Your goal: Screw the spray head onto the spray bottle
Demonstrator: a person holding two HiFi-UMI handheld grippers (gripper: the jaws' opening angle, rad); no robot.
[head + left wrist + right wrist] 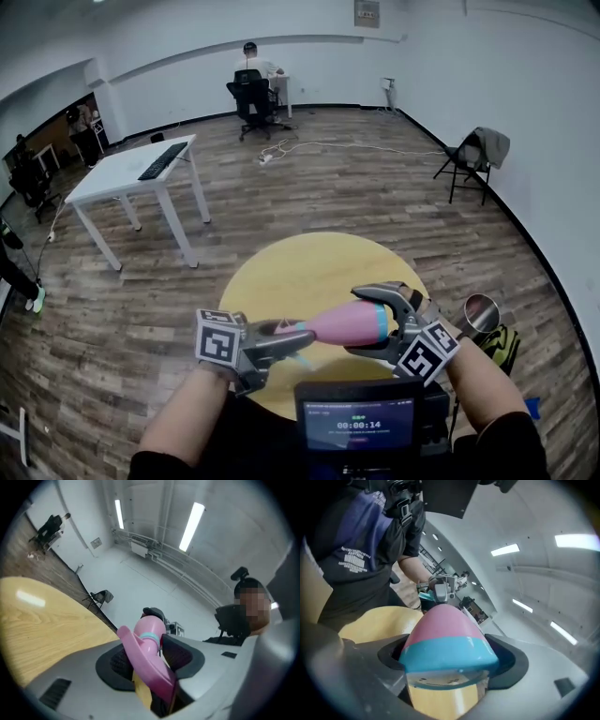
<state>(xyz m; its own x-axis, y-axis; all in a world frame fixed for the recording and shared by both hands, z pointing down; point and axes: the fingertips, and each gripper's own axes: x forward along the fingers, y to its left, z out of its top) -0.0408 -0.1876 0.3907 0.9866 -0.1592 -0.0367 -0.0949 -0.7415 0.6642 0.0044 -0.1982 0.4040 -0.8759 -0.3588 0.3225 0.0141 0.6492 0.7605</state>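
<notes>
- The left claw [292, 343] clamped the head [152, 651]; the right claw [359, 322] gripped the bottle [443, 637] by its base.
- Threading seemingly under way; the next move called for twisting the bottle's far end into the head.

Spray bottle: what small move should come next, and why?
Probably twist the right gripper about the bottle's long axis to tighten the thread. The bottle lies level above the table, with its base clamped in the right gripper. The left gripper clamps the spray head, which already seems seated on it.
</notes>
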